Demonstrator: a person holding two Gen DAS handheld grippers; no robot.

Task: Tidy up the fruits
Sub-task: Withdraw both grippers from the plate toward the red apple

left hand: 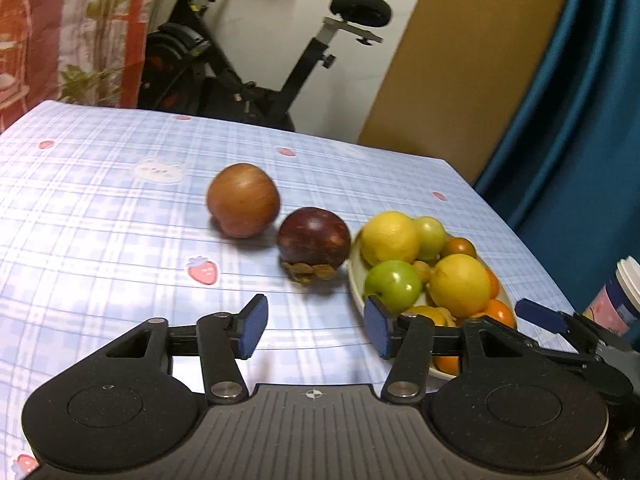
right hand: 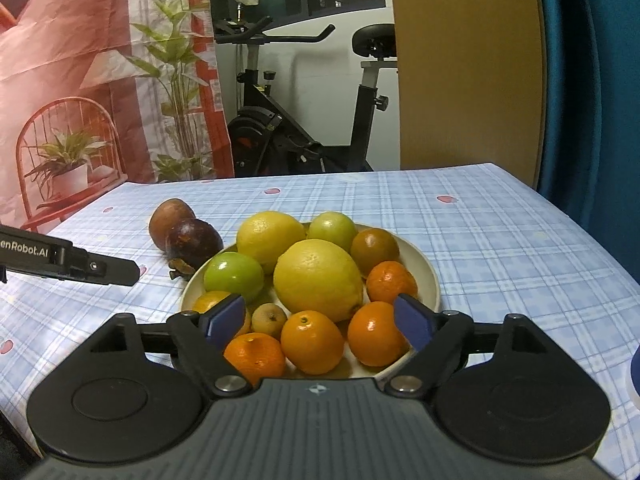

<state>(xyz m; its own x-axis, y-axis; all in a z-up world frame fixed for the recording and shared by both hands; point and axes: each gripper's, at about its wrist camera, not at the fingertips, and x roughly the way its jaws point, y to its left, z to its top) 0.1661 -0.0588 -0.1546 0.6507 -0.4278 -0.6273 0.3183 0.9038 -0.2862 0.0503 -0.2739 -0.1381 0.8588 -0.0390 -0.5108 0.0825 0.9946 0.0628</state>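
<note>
**Both tongs empty, fruit split between plate and cloth**

Now the left gripper (left hand: 316, 330) stands parted with nothing between its pads; the right gripper (right hand: 320, 318) gapes wide, empty, above the near oranges (right hand: 312, 342); the plate (right hand: 430, 276) holds lemons (right hand: 318, 274), green fruit and oranges; left of it, touching its rim, sits the mangosteen (left hand: 314, 242), with the brown apple (left hand: 243, 200) just beyond on the checked tablecloth (left hand: 100, 220).

Mangosteen (left hand: 314, 240) sits between apple (left hand: 243, 199) and plate (left hand: 356, 280).
</note>
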